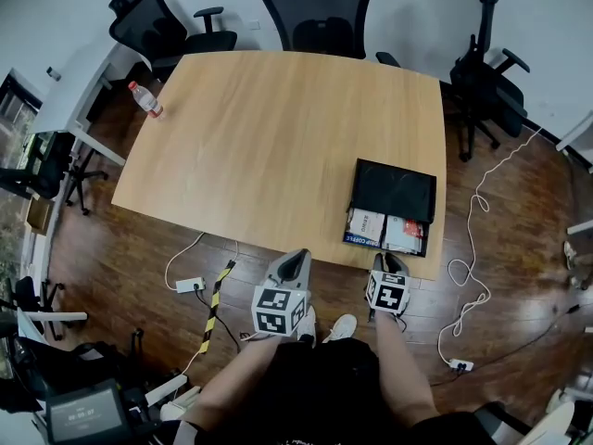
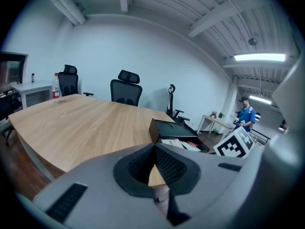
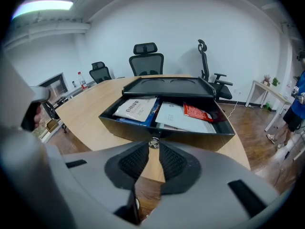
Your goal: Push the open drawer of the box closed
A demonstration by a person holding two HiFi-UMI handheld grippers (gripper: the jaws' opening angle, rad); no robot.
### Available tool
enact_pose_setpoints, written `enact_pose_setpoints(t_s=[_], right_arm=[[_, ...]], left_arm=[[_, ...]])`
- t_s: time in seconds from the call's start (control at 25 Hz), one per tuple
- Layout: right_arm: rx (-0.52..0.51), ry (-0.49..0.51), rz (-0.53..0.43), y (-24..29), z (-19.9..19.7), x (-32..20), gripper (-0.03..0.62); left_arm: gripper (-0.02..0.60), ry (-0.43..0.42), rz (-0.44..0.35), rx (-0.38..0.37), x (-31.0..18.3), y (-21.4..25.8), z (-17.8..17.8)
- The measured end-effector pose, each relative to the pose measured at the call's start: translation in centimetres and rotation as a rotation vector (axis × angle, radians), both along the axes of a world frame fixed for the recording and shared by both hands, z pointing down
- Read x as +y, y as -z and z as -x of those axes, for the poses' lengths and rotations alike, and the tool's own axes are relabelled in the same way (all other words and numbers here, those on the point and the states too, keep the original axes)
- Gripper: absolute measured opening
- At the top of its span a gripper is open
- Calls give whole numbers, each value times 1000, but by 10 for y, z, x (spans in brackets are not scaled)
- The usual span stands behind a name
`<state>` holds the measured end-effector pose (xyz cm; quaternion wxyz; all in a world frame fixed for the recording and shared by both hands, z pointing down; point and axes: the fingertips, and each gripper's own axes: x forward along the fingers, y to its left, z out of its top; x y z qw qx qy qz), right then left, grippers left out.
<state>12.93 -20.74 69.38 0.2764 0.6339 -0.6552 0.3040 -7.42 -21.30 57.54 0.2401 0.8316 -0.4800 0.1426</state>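
Note:
A black box (image 1: 396, 191) lies on the wooden table (image 1: 278, 137) near its front right edge. Its drawer (image 1: 387, 232) is pulled out toward me and holds papers and packets. In the right gripper view the drawer (image 3: 167, 116) fills the middle, with a small metal knob (image 3: 153, 143) on its front. My right gripper (image 3: 153, 148) (image 1: 389, 265) hovers just before that knob, jaws parted by a narrow gap, nothing held. My left gripper (image 2: 155, 148) (image 1: 295, 265) hangs off the table's front edge, left of the box (image 2: 171, 129), its tips touching, empty.
A water bottle (image 1: 145, 99) stands at the table's far left corner. Office chairs (image 1: 318, 12) ring the far side. Cables and a power strip (image 1: 190, 286) lie on the wood floor below the front edge. A person in blue (image 2: 245, 116) stands far off to the right.

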Motion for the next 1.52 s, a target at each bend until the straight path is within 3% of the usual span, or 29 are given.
enact_pose_setpoints(t_s=[0.96,1.52], right_arm=[[79,54,-62,8,-18,-85,73],[78,68,-85,8,-18,-97,74]], left_arm=[[0,103,4,-47,-3,-3,29],[0,125,4,-55,4,-2,36]])
